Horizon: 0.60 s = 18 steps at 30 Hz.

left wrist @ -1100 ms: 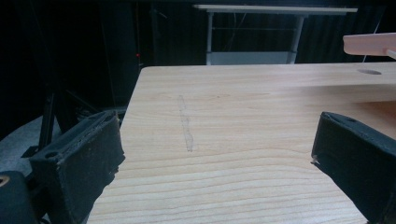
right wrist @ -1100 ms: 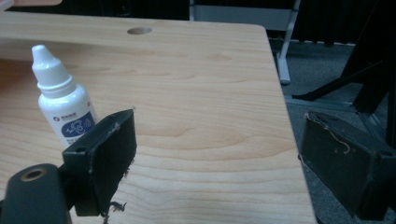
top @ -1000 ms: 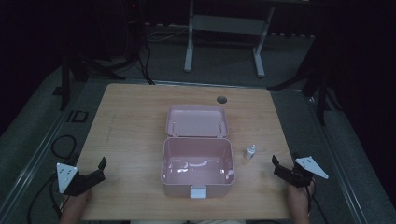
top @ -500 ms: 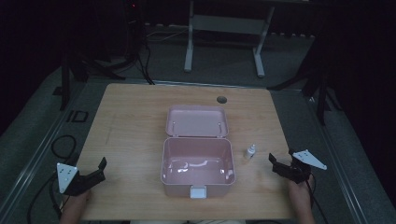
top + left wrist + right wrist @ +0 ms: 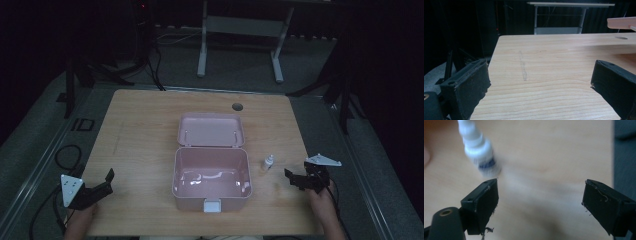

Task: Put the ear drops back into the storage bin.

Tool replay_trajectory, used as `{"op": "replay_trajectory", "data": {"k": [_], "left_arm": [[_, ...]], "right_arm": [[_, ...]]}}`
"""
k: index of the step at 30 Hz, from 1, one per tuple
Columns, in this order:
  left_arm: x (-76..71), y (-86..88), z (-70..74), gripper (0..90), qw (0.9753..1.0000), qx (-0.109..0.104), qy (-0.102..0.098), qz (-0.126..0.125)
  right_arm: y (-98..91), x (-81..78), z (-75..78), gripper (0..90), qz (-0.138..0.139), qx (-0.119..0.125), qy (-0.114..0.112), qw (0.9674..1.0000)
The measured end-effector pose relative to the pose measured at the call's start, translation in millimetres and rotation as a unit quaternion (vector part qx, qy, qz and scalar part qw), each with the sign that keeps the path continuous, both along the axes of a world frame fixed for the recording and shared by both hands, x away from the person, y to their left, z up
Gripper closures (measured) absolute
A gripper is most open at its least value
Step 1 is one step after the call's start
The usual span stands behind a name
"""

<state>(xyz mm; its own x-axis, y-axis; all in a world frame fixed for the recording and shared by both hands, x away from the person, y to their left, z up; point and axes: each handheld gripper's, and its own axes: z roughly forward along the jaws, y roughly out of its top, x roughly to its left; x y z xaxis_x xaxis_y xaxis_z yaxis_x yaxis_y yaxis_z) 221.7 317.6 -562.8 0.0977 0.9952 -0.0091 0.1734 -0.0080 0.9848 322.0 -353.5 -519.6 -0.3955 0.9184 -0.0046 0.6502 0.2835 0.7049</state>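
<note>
A pink box (image 5: 211, 176) stands open at the table's middle front, its lid (image 5: 212, 129) laid back behind it. A small white bottle (image 5: 268, 162) stands upright just right of the box. My right gripper (image 5: 294, 179) is open a little right of the bottle and points toward it. In the right gripper view the bottle (image 5: 479, 152) is blurred, ahead of the left jaw, outside the jaws' gap. My left gripper (image 5: 106, 181) is open near the table's front left corner with nothing between its jaws. The lid's edge (image 5: 621, 23) shows in the left gripper view.
The wooden table (image 5: 145, 125) has a round cable hole (image 5: 237, 106) behind the box. A white latch (image 5: 211, 206) sits on the box's front. Cables (image 5: 65, 155) lie on the floor at left, and a desk frame (image 5: 240, 30) stands beyond the table.
My right gripper has moved left and slightly away from the front edge, toward the white bottle. The left gripper, the box and the bottle have stayed put.
</note>
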Motion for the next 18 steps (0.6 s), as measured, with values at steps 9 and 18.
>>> {"op": "replay_trajectory", "data": {"k": [9, 18], "left_arm": [[0.0, -0.3, 0.0, 2.0, 1.0, 0.001, 0.001, 0.0], [0.0, -0.5, 0.0, 2.0, 1.0, 0.002, 0.001, 0.0]], "right_arm": [[9.0, 4.9, 7.5, 12.4, 0.018, -0.085, 0.112, 0.9899], [12.5, 6.3, 18.8, 11.2, 0.052, -0.121, 0.212, 0.9683]]}}
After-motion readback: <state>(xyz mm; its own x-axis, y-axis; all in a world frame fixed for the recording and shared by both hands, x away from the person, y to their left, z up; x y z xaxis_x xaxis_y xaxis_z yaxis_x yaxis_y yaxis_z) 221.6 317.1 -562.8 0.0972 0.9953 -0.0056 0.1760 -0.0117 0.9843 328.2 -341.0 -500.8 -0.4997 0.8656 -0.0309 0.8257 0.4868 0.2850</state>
